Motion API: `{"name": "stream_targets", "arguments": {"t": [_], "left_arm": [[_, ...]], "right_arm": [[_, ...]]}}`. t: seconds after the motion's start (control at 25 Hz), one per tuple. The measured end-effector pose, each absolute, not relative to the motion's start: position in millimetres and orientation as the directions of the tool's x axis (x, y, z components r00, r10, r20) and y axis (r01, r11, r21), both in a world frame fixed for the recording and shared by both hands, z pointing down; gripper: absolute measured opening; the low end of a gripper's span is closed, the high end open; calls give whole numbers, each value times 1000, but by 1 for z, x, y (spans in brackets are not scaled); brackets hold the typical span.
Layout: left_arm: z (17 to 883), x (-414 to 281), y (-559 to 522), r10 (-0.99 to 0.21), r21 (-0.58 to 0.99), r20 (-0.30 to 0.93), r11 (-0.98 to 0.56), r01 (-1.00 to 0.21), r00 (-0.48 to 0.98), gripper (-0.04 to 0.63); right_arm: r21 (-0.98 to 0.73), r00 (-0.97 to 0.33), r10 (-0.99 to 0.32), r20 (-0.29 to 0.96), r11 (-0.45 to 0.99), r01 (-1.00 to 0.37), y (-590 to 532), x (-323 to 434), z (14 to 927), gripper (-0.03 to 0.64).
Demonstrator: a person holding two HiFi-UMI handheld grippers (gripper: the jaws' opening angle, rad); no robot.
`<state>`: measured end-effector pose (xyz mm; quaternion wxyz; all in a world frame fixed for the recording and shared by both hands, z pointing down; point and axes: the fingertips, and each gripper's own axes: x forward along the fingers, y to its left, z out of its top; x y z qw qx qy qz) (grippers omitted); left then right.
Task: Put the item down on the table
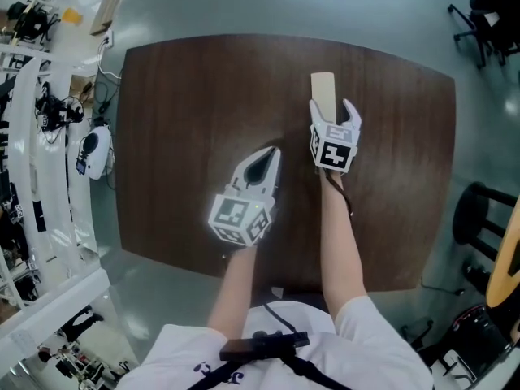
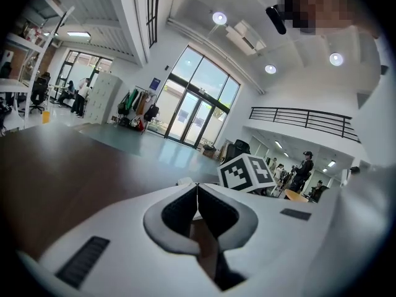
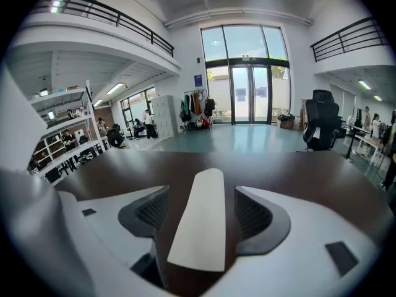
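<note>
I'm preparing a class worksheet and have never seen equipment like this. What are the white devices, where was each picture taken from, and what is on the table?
There is no robot here: a person holds a two-jaw gripper in each hand. The head view looks down from a camera on the person's head, and the other two cameras ride on the grippers. On the dark table lies one pale flat strip. The right gripper has its jaws apart on either side of it, not pinching. The left gripper is shut and empty.
</note>
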<state>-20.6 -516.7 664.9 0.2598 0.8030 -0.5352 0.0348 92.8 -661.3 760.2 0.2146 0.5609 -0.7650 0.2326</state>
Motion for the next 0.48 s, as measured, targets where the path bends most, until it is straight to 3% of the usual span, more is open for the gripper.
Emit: {"name": "stream_targets", "arguments": {"t": [0.24,0.48], "left_arm": [[612,-24,-480,-850,293,289,-360,-886,440,14],[548,-29,-425,-867,233,235,-388,-892,439,14]], "right_arm": [[-114,-218,-859,462,187,-976,-602,109,672,311],[-146,-248,-903,351,209,-967,-511,110,580,311]]}}
